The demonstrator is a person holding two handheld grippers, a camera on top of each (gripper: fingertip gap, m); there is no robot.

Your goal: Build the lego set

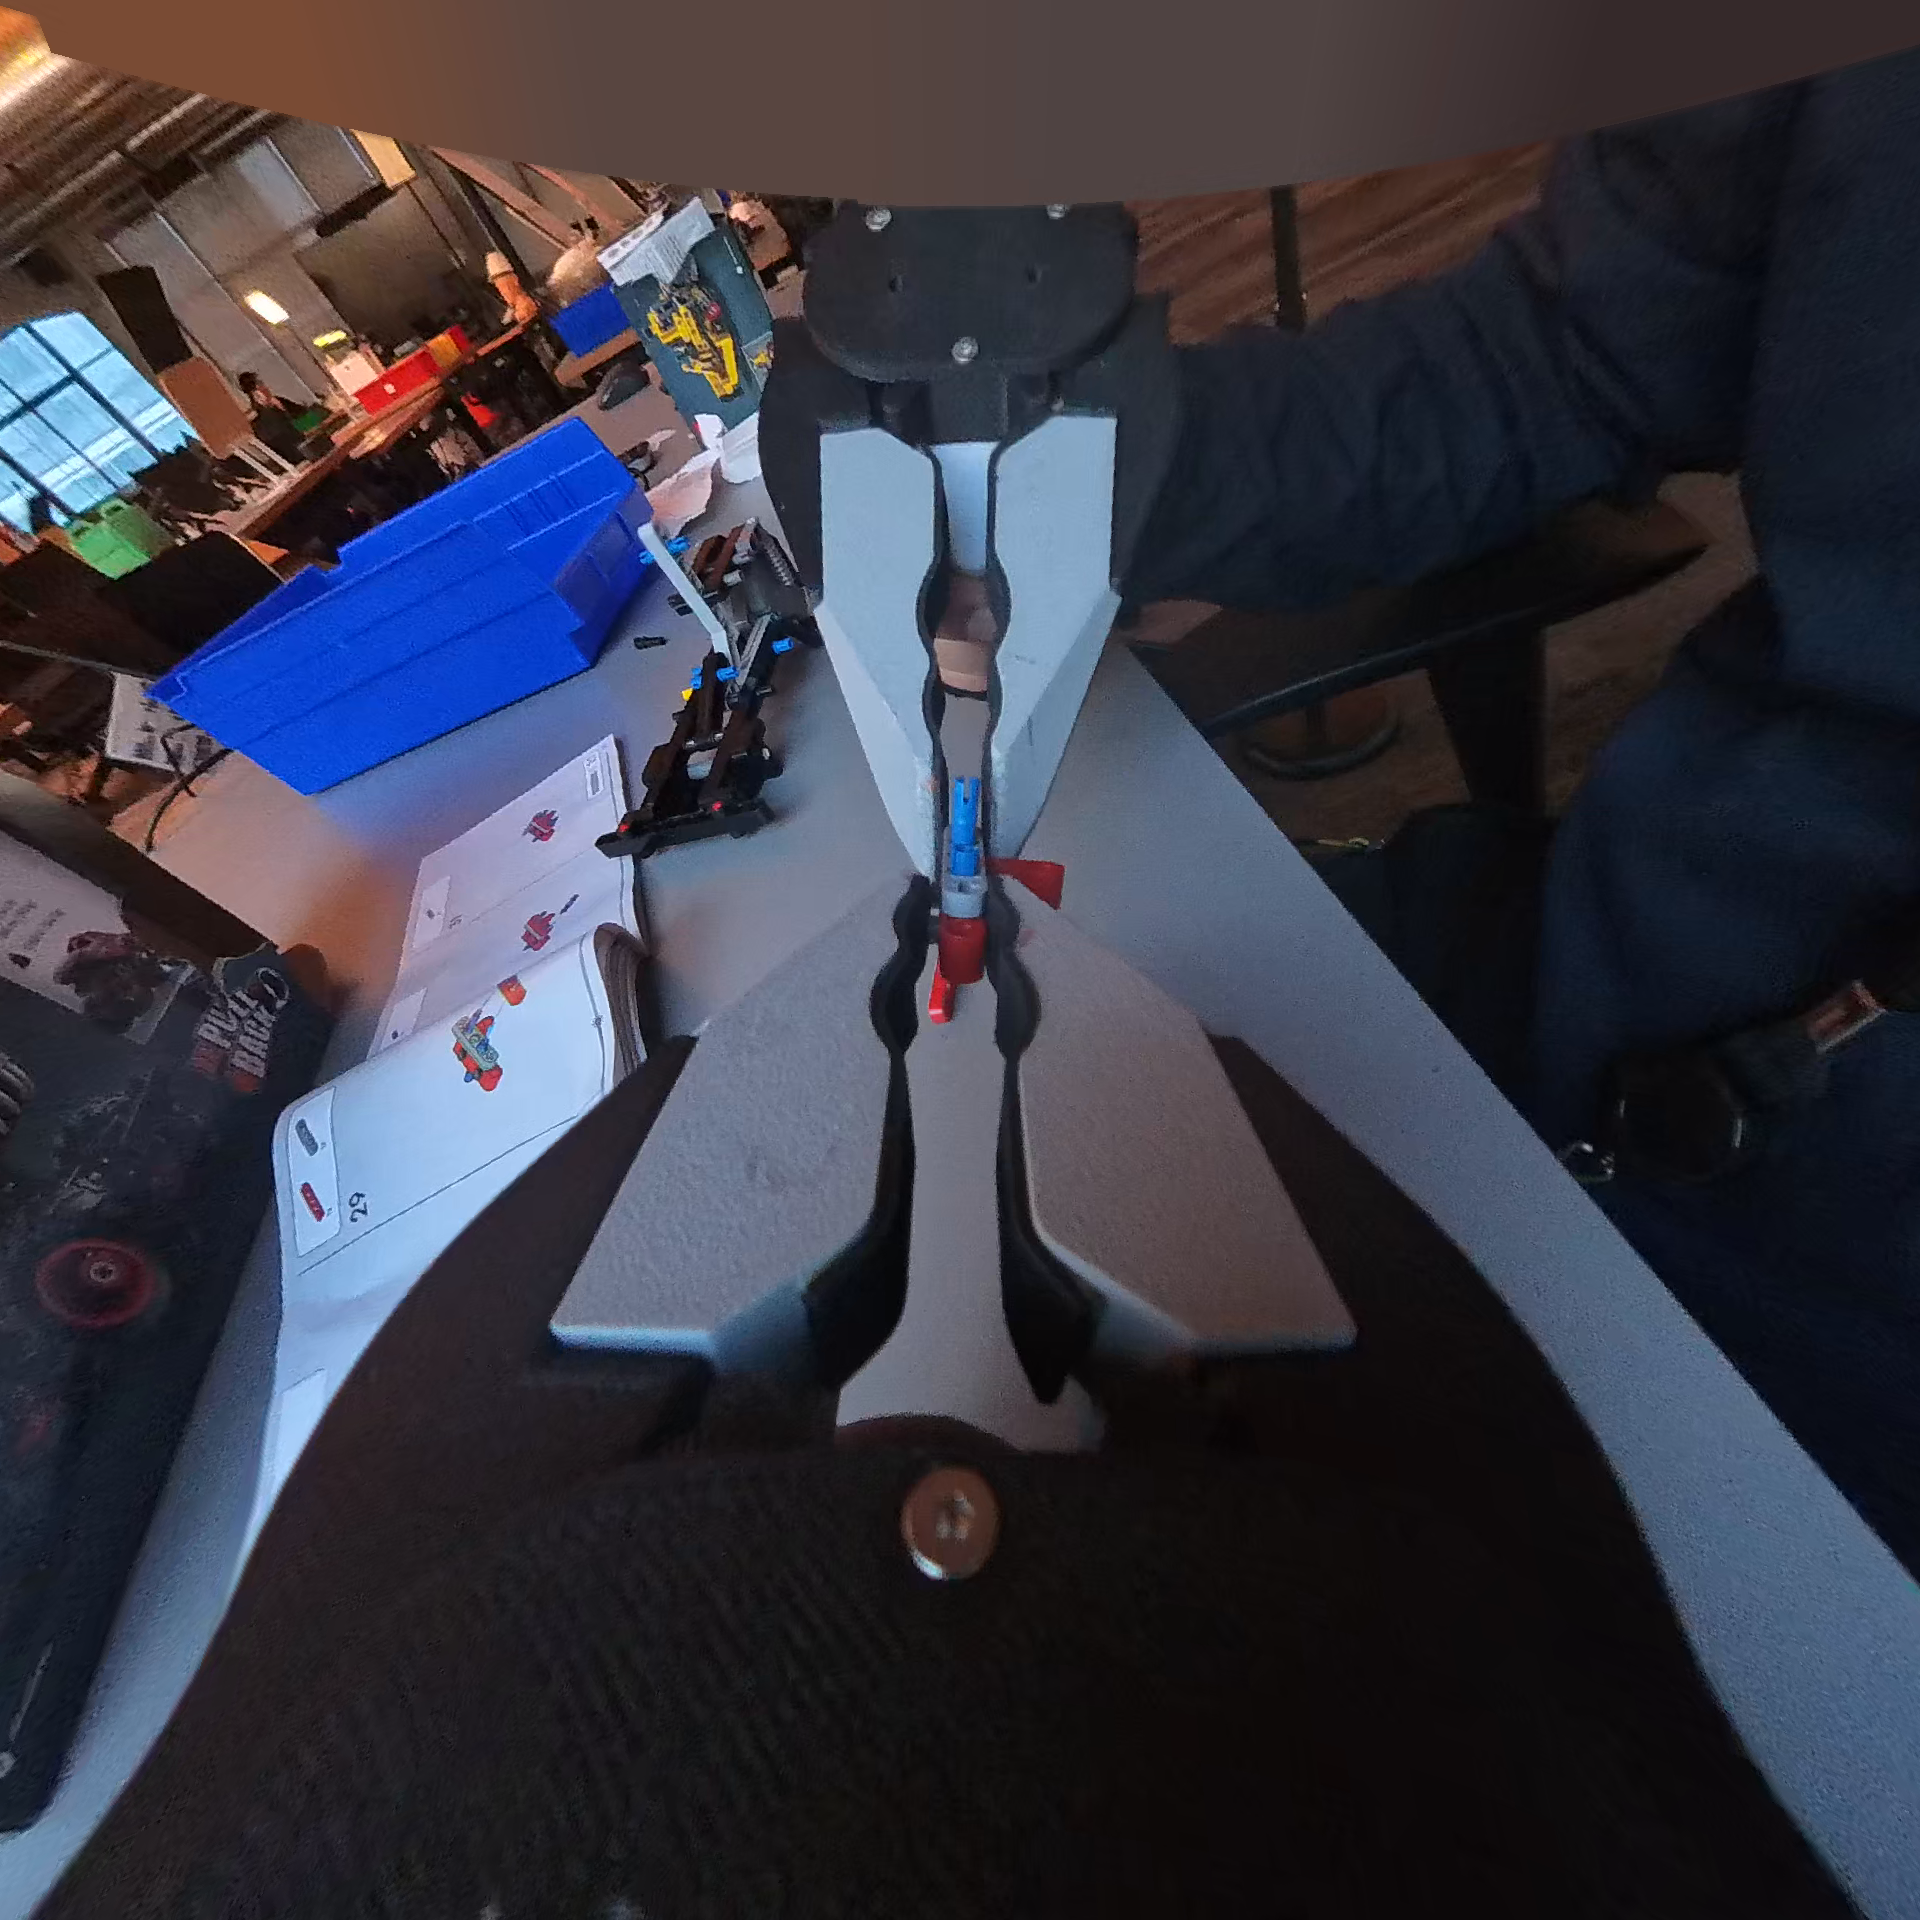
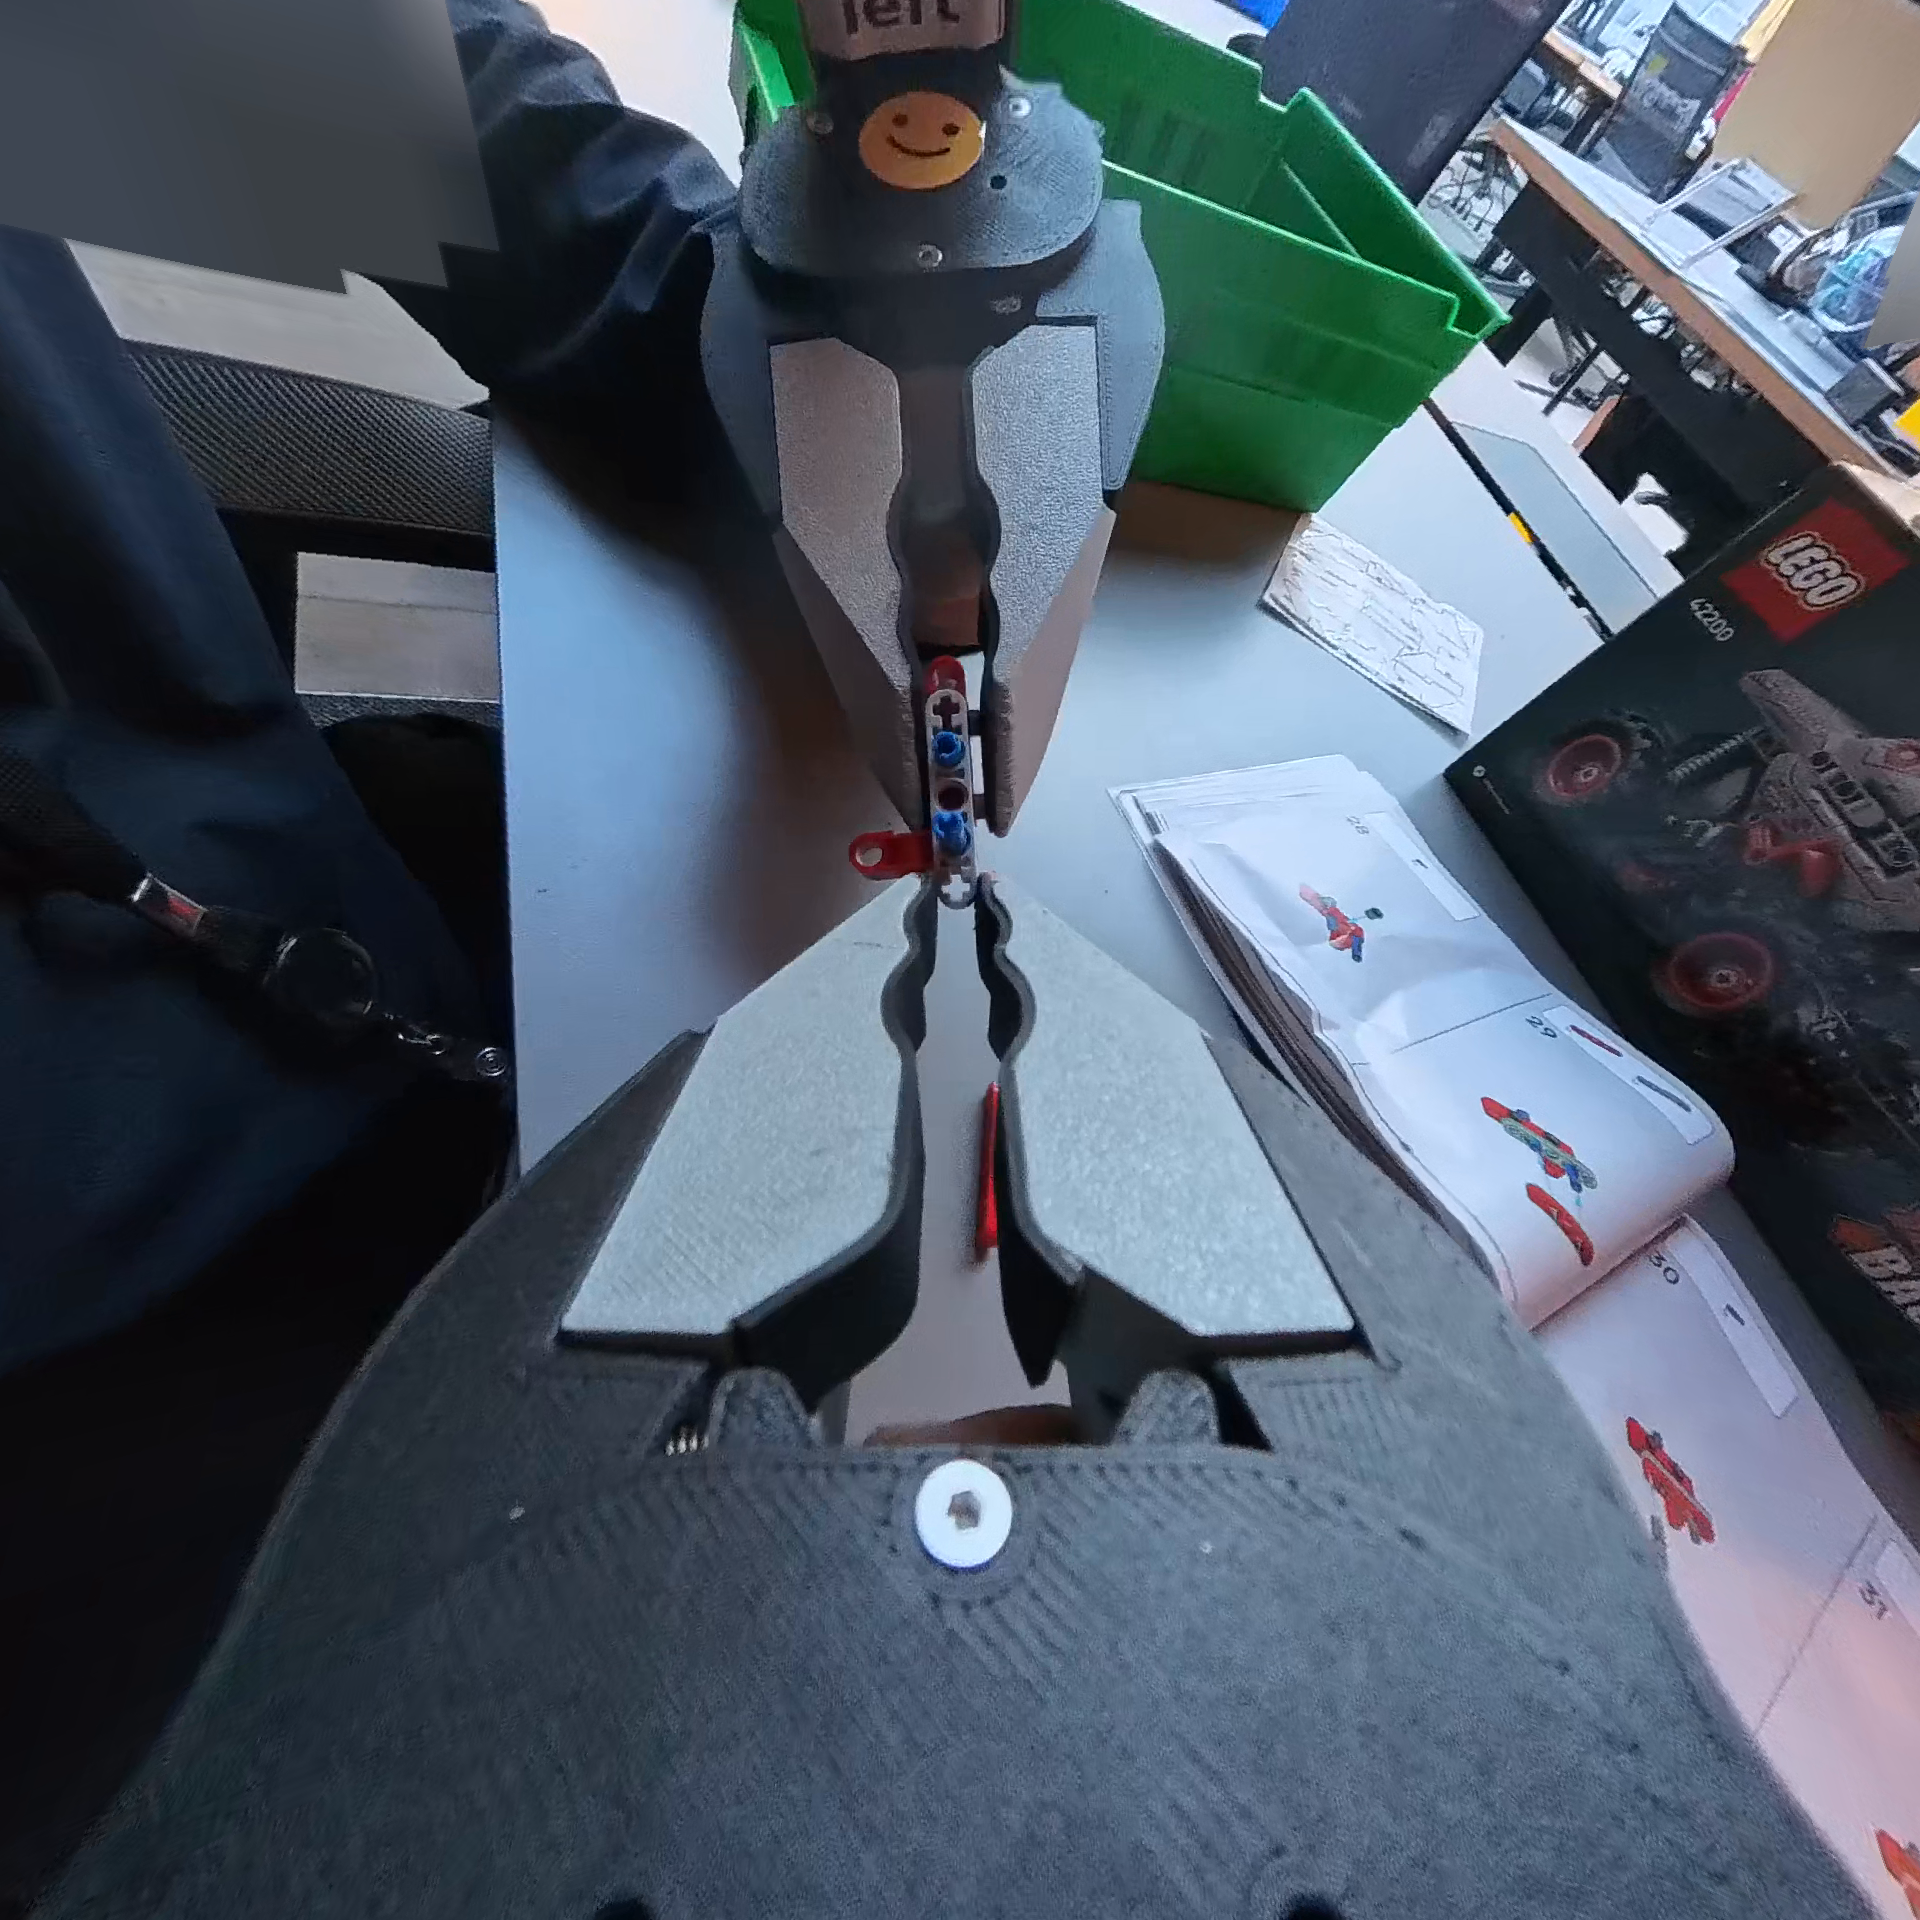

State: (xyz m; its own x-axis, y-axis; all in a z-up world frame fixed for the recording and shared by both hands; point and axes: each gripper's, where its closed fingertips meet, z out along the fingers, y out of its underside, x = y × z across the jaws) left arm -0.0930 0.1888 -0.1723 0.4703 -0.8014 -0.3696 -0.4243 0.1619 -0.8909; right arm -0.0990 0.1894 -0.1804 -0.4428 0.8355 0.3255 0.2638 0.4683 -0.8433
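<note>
A: Start closest in. How does the left gripper sit?

B: It points forward, low over the grey table, with its jaws drawn narrow. They pinch the small assembly, a red, grey and blue cluster of pieces, by its red end.

A: And the right gripper?

B: It faces the left one head-on, tip to tip, so the assembly sits between them. Its jaws are narrow too, with their tips at the bottom end of the grey beam. Whether they actually clamp it, I cannot tell.

A: What is on that beam?

B: Two blue pins poke out of it, and a red tab sticks out sideways from the assembly. In the right wrist view a thin red piece shows in the gap between the right jaws, further back toward the camera.

A: Relative to the assembly, where is everything else?

B: The open instruction booklet lies on the table just beside it. Beyond the booklet rests the set's dark box. Farther off in the left wrist view stands a black partly built frame, then a blue bin. Behind the left gripper in the right wrist view is a green bin.

A: And the person?

B: A dark sleeve runs back from the right gripper toward the table's edge.
</note>
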